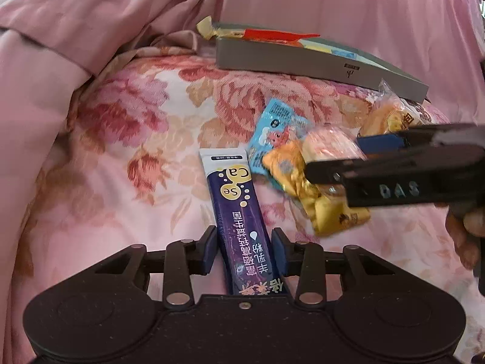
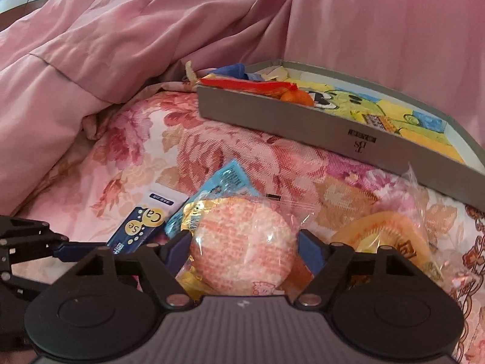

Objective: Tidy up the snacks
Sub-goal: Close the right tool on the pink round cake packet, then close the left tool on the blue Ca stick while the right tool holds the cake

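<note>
Left wrist view: my left gripper (image 1: 245, 248) straddles a purple sachet (image 1: 242, 221) on the floral bedspread (image 1: 121, 139), fingers touching its edges. My right gripper (image 2: 242, 250) brackets a round cake packet (image 2: 242, 242), seemingly clamped, probably bound for the grey box (image 2: 303, 121).

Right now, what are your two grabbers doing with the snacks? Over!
Left gripper straddling purple sachet, grip unclear. Right gripper around round pink cracker pack, grip unclear. Grey tray behind, part filled. Gold packet, blue packet crowd the cracker.
</note>
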`<act>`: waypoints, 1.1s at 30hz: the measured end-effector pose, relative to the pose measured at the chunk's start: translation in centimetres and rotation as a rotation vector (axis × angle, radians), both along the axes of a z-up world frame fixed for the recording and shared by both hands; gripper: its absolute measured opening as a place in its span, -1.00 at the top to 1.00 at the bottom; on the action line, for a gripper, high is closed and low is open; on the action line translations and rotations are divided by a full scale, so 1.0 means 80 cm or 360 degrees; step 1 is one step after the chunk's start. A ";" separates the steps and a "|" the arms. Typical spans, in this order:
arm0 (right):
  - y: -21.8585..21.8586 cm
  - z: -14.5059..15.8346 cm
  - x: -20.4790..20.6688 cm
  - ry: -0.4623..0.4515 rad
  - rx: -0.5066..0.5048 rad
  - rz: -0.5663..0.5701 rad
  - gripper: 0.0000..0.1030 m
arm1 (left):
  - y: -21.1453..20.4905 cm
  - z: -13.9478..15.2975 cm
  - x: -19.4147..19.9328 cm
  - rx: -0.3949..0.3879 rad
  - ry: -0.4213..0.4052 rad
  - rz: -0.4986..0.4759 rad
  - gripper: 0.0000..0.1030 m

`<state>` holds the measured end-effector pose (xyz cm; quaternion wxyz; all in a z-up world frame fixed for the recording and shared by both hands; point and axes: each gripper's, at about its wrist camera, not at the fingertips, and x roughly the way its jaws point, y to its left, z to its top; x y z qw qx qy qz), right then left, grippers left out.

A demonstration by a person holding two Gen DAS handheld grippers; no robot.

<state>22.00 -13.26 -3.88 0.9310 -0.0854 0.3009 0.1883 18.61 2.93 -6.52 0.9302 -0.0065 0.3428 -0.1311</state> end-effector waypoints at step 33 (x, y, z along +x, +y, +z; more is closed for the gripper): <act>-0.026 -0.025 -0.147 0.0020 -0.0071 0.0158 -0.67 | -0.036 -0.014 -0.064 0.0321 -0.0094 -0.0176 -0.11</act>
